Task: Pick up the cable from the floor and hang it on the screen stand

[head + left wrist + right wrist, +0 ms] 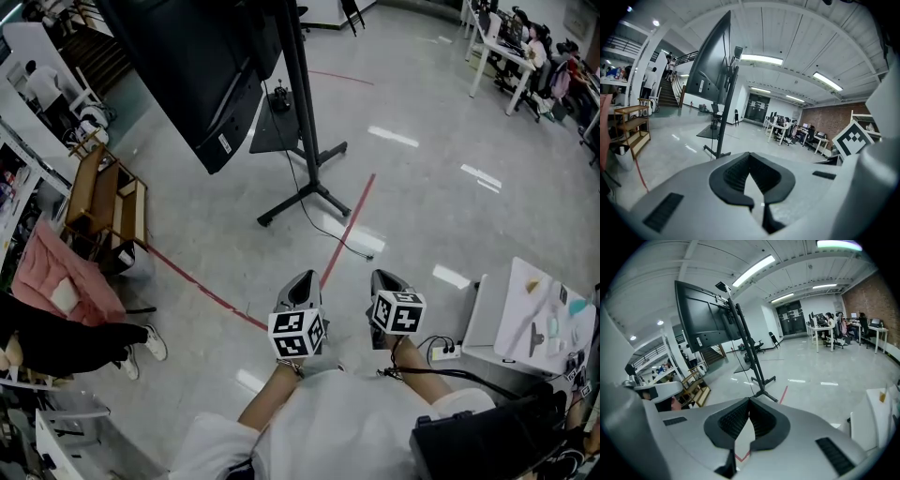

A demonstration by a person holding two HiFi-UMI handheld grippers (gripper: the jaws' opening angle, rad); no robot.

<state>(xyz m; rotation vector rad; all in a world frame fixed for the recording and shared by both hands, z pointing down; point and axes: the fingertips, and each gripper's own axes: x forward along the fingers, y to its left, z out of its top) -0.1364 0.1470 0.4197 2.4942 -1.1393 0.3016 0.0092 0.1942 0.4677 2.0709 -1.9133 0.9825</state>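
Floor (422, 169) is being crossed by the thin cable (323, 232), trailing from the screen stand (298, 94) toward the red tape (353, 220). Left gripper (303, 279) and right gripper (384, 278) are being held closed, empty, well apart from it. Risk: cable being pinched off-centre and slipping, or stand being tugged.

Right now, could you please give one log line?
left gripper shut, empty | right gripper shut, empty | cable on floor by screen stand

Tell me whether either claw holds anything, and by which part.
Nothing is held: the left claw and the right claw are both shut and empty.
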